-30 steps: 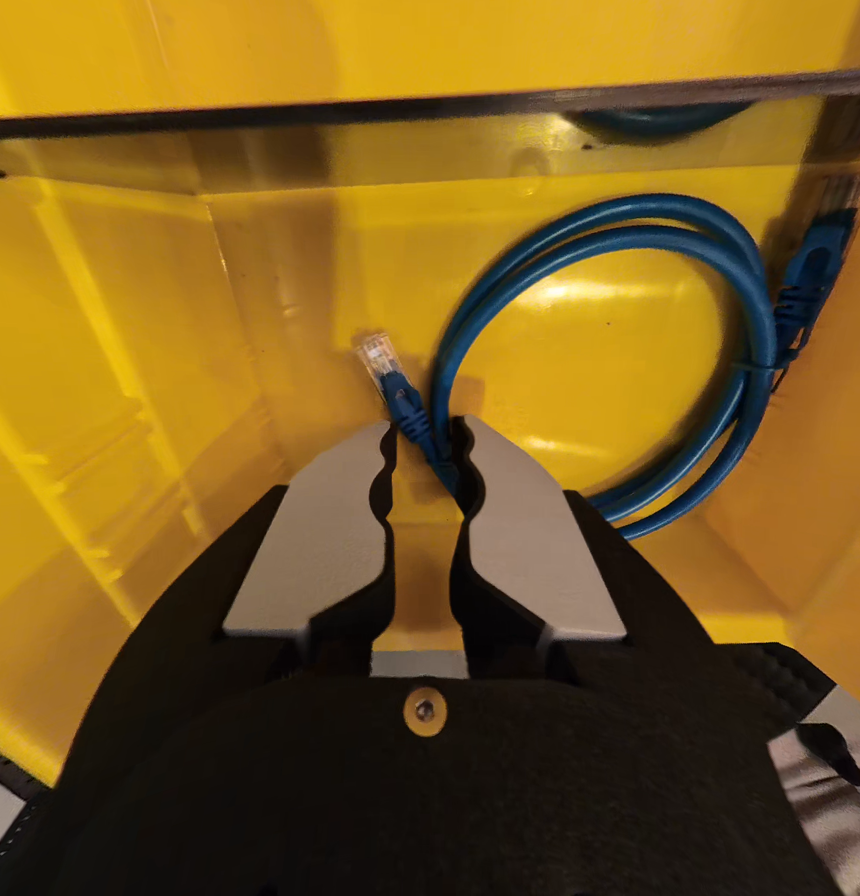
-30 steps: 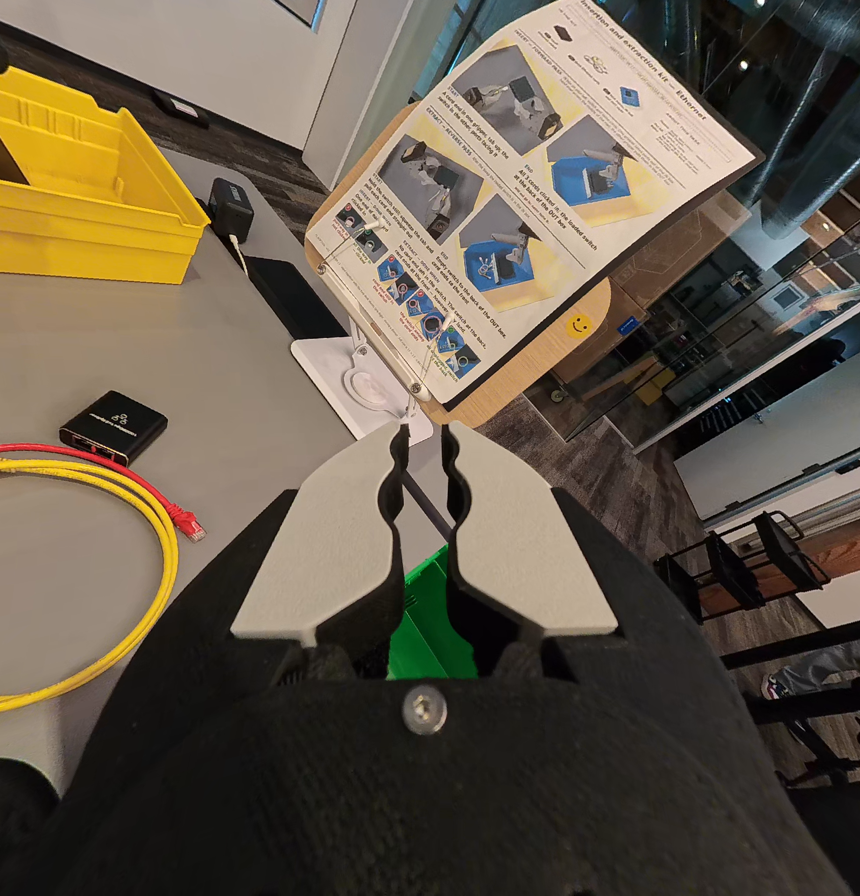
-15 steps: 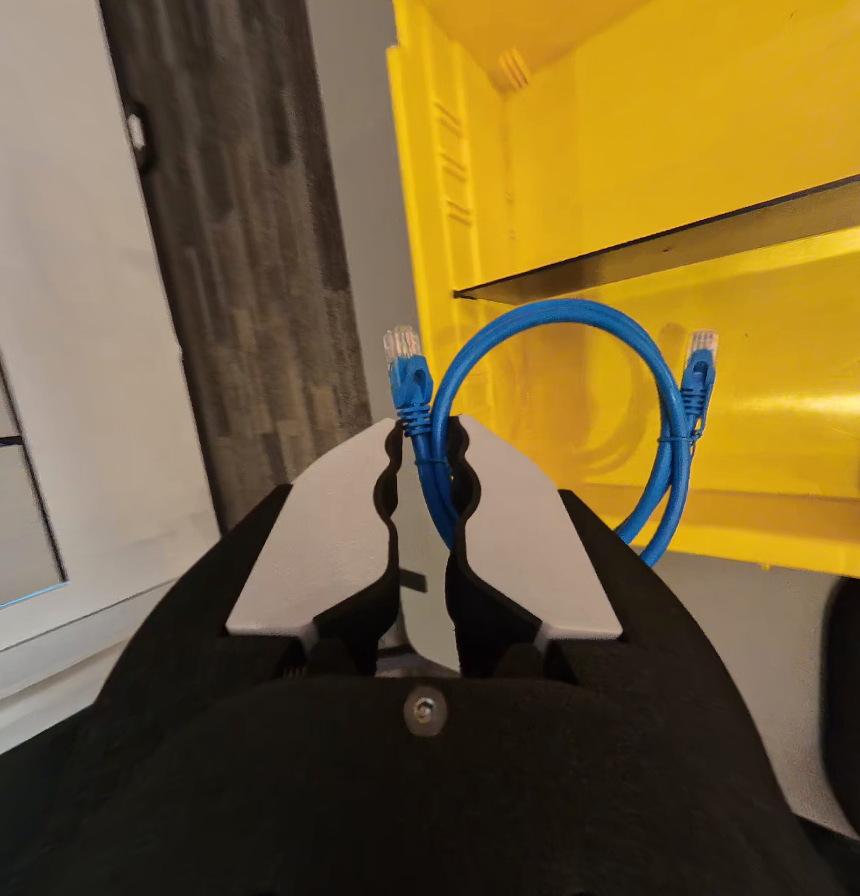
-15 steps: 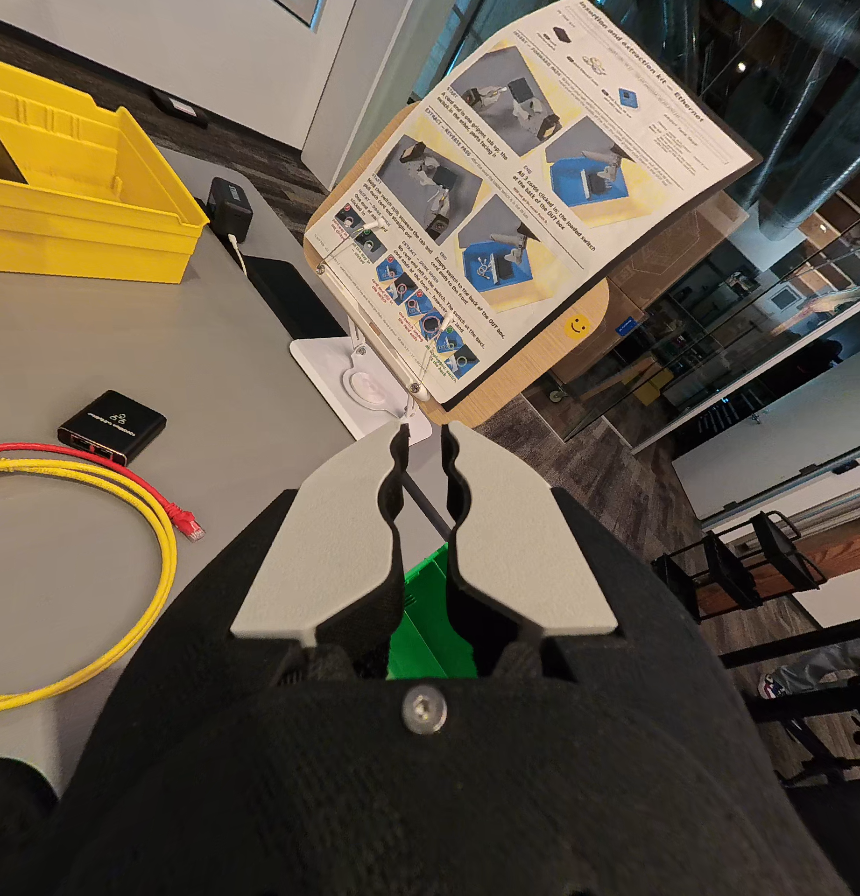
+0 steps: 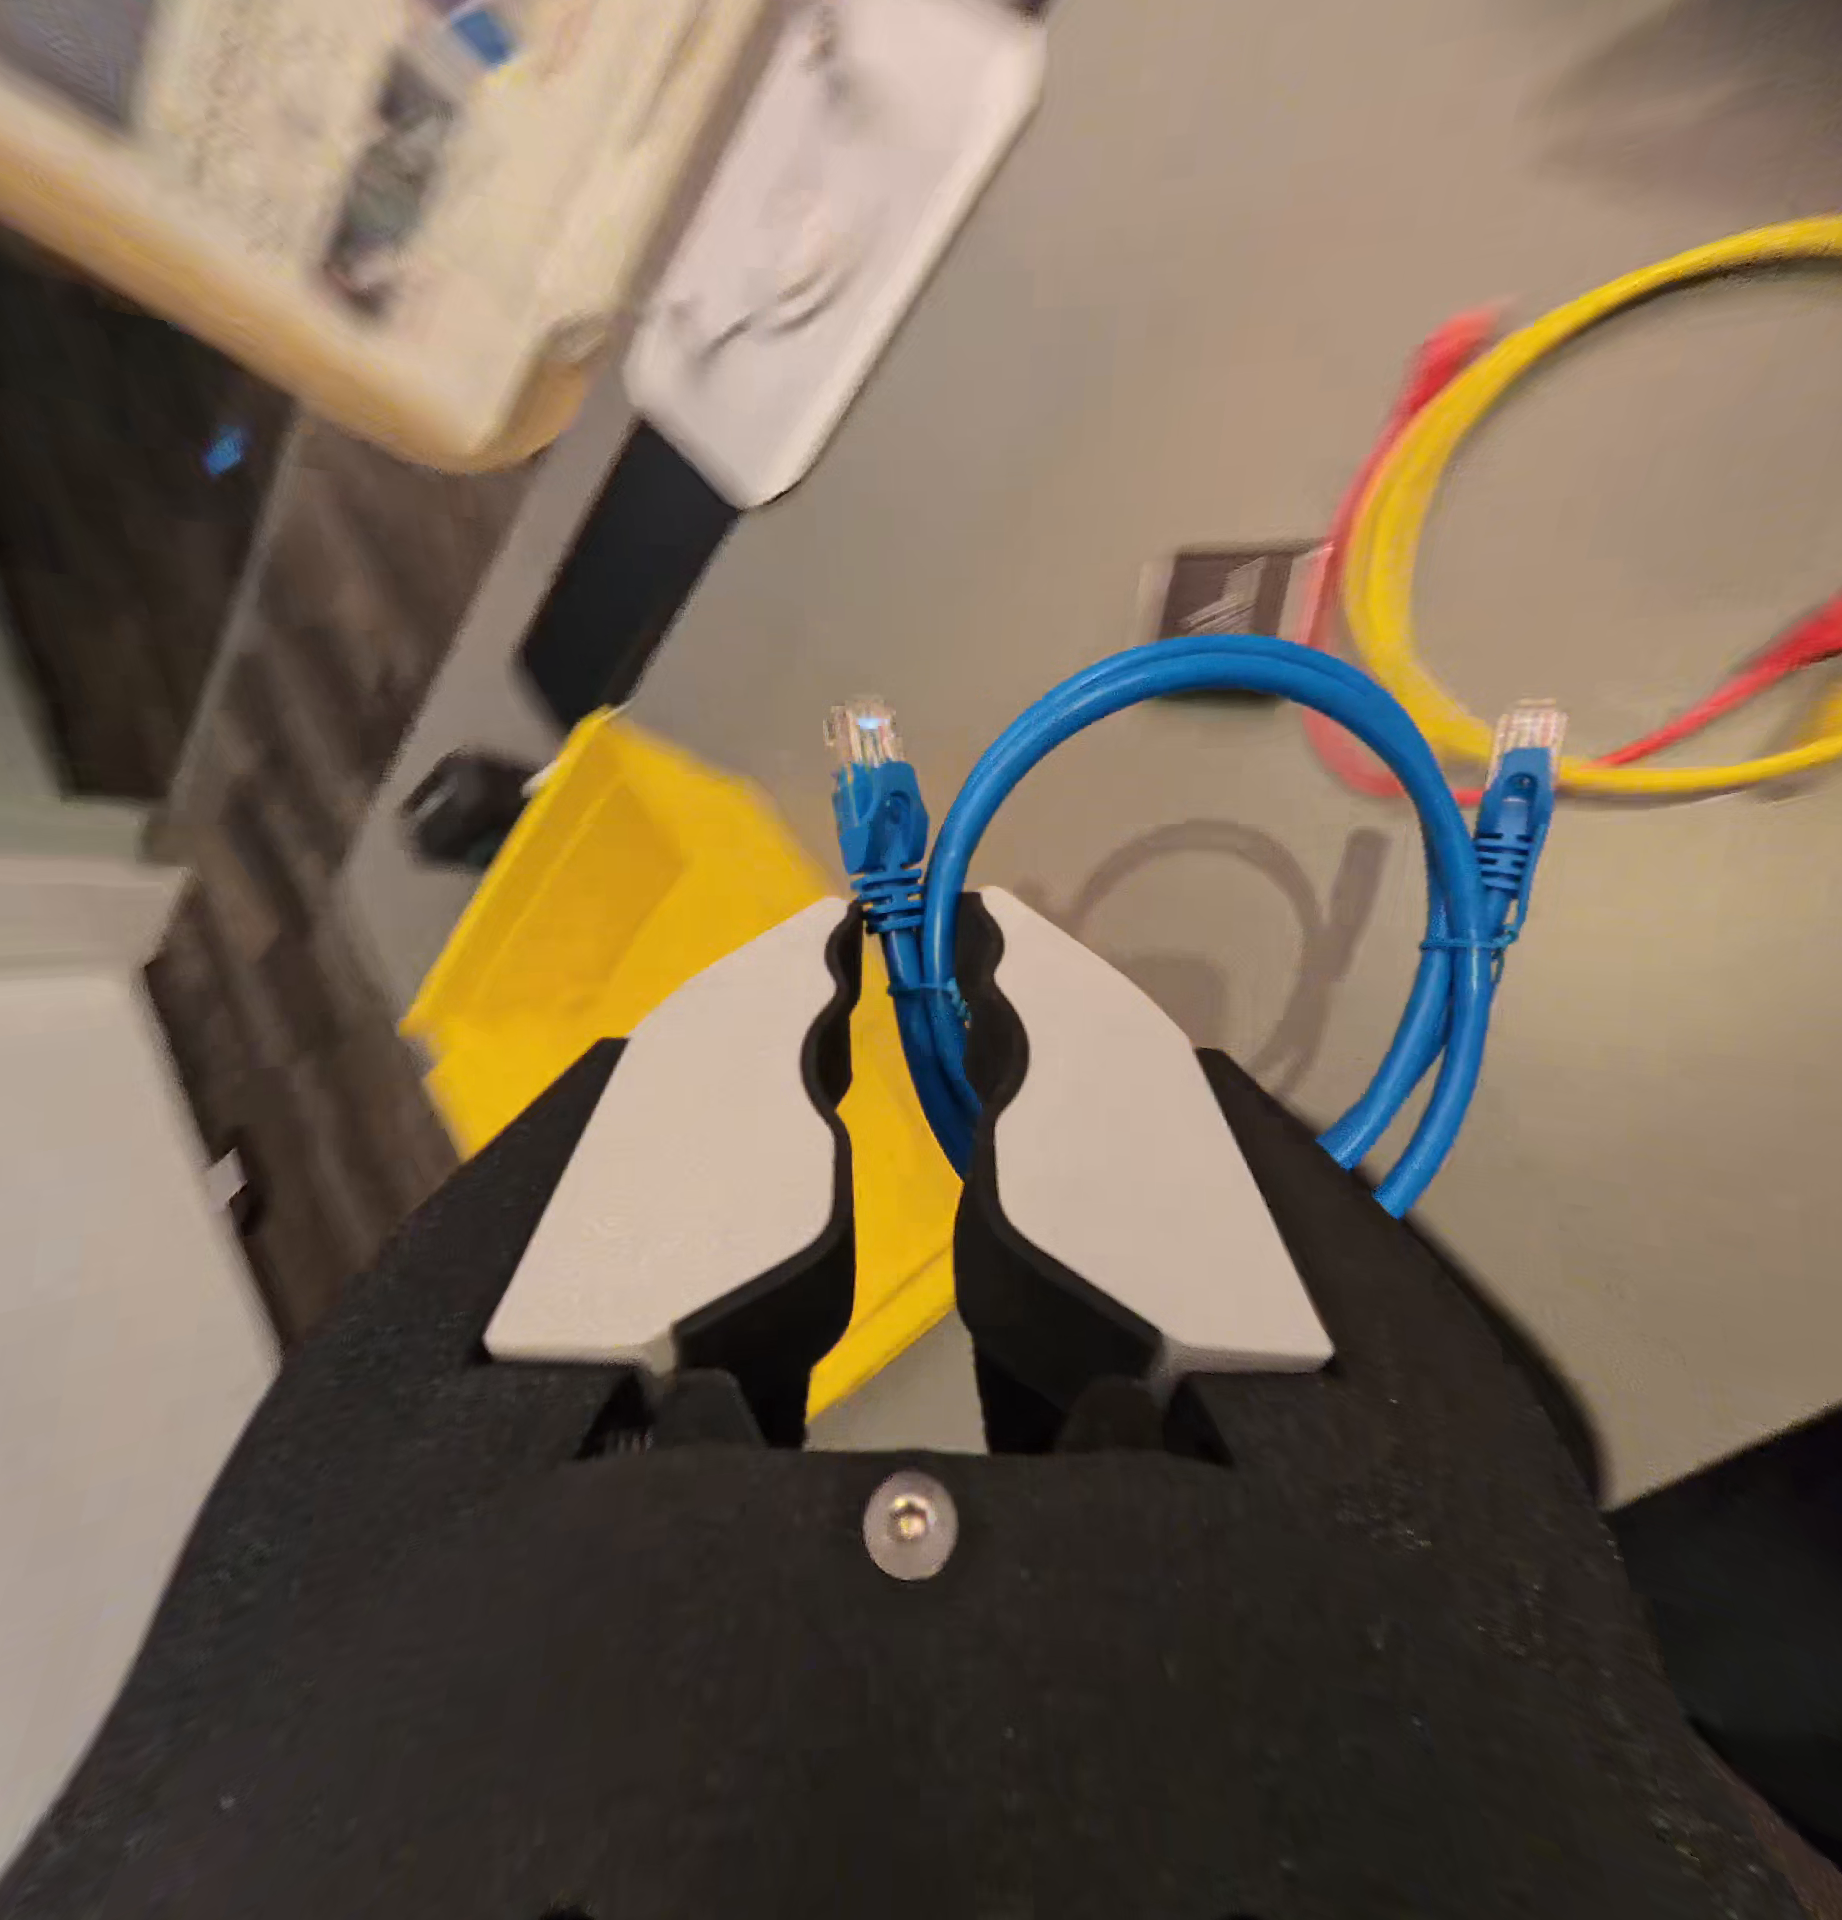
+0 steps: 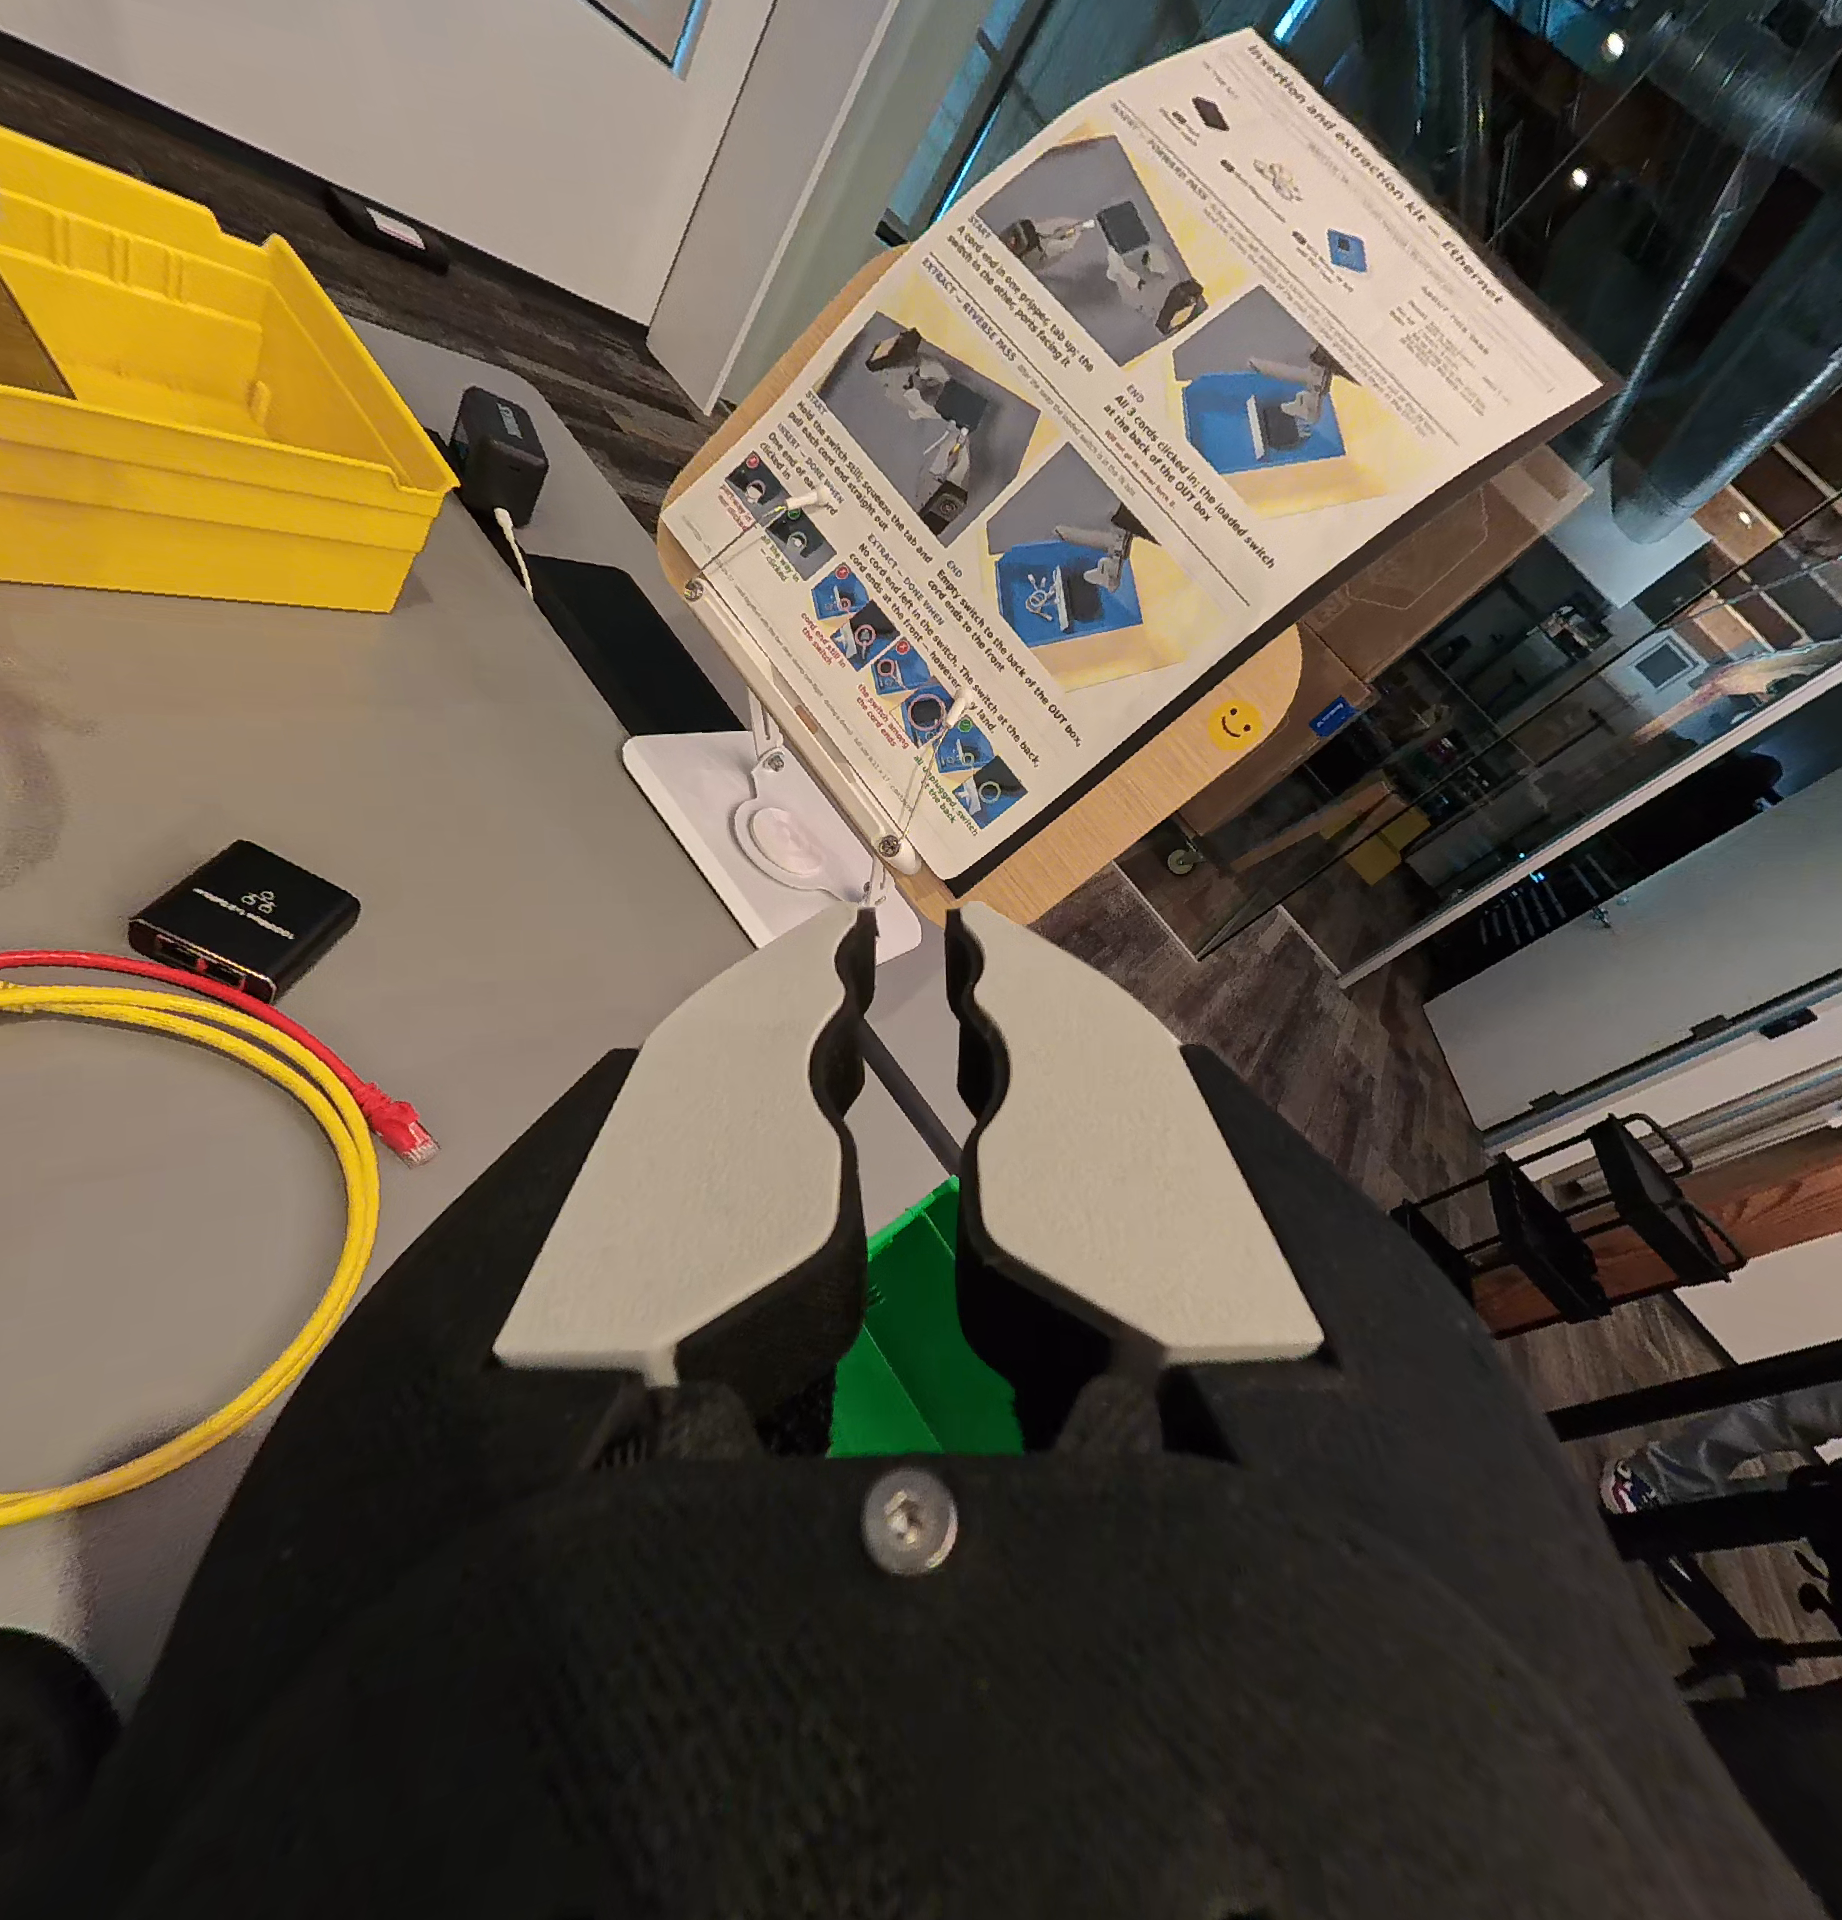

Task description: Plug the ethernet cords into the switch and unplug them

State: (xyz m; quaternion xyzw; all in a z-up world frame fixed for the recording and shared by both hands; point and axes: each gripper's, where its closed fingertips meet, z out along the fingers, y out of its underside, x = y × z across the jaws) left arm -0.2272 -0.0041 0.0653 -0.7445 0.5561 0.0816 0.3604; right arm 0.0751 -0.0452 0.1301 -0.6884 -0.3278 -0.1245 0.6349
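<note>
The grey table [image 6: 501, 748] carries most things, and the black switch [image 6: 247, 914] serves here as the landmark. It lies flat on the table and bears small white writing and a small logo on its top. Just beside it, on the near side, a red cord [image 6: 273, 1029] and a yellow cord [image 6: 304, 1247] lie in loops; the red cord's plug end rests on the table nearer to the camera. Behind the switch stands a yellow bin [image 6: 200, 457], and to the right of the switch a white stand [image 6: 719, 821] holds a wooden board with a printed instruction sheet [image 6: 1135, 436] full of photos and text. A yellow smiling sticker [image 6: 1234, 722] sits on the board's edge. Beyond the table there is dark wood-pattern floor [image 6: 1291, 1018], white walls and glass partitions.

The left gripper [image 5: 917, 914] holds a coiled blue ethernet cord [image 5: 1187, 665] in the air above the table, its jaws narrow and pressed on the bundled strands, one plug pointing up just beyond the fingertips. The right gripper [image 6: 906, 920] has its jaws narrowly apart with nothing between them.
</note>
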